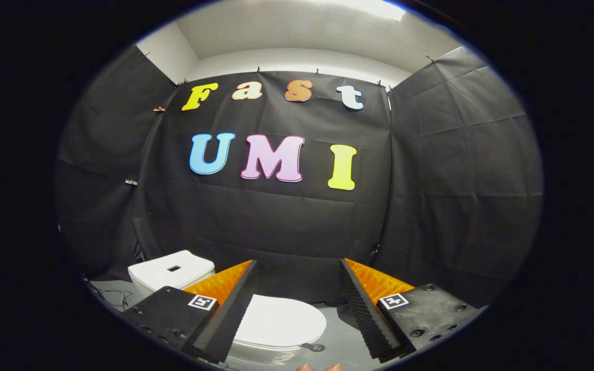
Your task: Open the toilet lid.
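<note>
A white toilet stands low ahead of me on the floor. Its lid [279, 322] lies flat and closed over the bowl, showing between my two fingers and below them. The white tank [171, 271] rises behind the left finger, with a small dark button on top. My gripper [297, 268] hangs above the toilet, open wide, with nothing between its fingers. It is well clear of the lid. The left part of the lid is hidden behind the left finger [225, 314].
Black cloth walls [276, 226] close in the booth behind and on both sides of the toilet. A grey floor [341, 337] shows right of the bowl, with a small dark round disc [316, 348] by the lid's front edge. Cables lie on the floor left of the tank.
</note>
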Available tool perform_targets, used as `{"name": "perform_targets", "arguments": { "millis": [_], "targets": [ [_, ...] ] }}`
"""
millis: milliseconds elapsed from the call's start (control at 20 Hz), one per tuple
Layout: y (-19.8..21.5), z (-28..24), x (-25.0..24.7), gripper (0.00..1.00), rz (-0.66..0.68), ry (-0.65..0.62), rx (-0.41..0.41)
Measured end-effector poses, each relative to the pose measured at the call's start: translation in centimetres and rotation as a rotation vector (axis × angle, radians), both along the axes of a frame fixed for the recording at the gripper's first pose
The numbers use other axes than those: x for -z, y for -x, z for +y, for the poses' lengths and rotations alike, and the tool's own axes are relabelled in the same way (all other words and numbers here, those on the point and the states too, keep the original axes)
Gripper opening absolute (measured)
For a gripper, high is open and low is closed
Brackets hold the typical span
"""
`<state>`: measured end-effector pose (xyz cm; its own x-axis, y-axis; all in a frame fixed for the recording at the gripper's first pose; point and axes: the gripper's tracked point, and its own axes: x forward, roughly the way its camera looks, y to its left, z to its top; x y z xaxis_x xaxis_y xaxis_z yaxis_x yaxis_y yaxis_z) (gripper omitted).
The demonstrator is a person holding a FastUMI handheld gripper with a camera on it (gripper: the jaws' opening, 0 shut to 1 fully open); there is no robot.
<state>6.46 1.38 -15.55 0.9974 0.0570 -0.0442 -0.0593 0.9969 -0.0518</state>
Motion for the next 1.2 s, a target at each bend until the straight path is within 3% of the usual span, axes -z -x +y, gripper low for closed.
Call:
{"name": "perform_targets", "arguments": {
  "millis": [800,1050,1200],
  "targets": [
    [-2.1,-2.6,15.5,0.99,0.204,-0.192,-0.068],
    [-3.7,-4.6,19.3,0.99,0.266,-0.312,-0.062],
    [-5.1,-6.7,22.0,0.99,0.321,-0.446,-0.006]
  ]
}}
